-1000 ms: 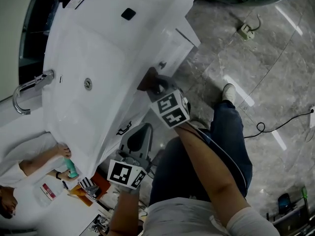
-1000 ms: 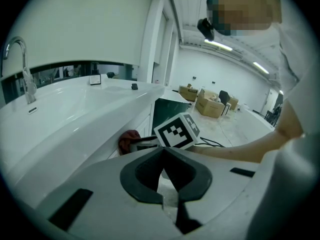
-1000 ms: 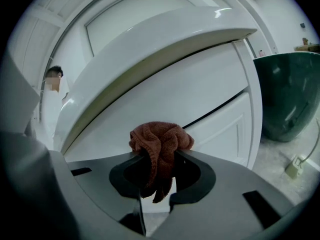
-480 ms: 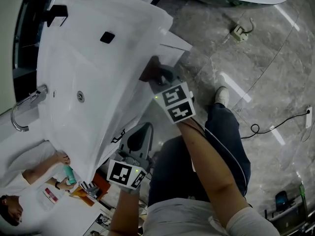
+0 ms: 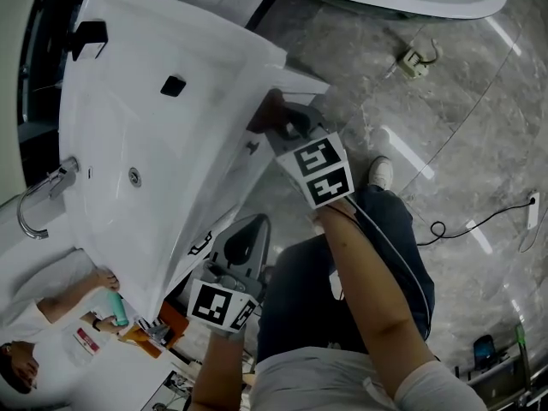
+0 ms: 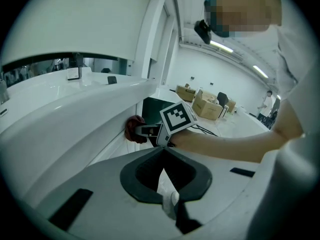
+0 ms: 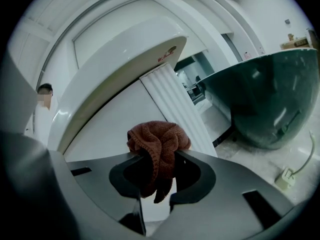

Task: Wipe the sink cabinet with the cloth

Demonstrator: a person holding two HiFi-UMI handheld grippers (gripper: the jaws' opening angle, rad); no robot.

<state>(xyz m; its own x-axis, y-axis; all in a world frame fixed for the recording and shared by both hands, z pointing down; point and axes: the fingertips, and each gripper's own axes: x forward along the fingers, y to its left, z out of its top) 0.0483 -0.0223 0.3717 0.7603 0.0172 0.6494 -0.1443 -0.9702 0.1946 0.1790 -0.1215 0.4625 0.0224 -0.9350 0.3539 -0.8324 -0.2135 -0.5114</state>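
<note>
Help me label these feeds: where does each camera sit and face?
Head view: on the head, facing down at the sink cabinet; both forearms show.
Left gripper view: on the left tool, facing the right tool and forearm.
Right gripper view: on the right tool, facing the cabinet; jaws grip the cloth.
Shared: the cloth.

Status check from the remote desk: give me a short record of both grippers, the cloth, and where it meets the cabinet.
right gripper: fingers shut on the cloth
cloth: reddish-brown, bunched, sticking out past the fingers
contact: cloth against the white sink cabinet front, just under the sink rim
left gripper: shut, nothing between the fingers, held lower and off the cabinet
</note>
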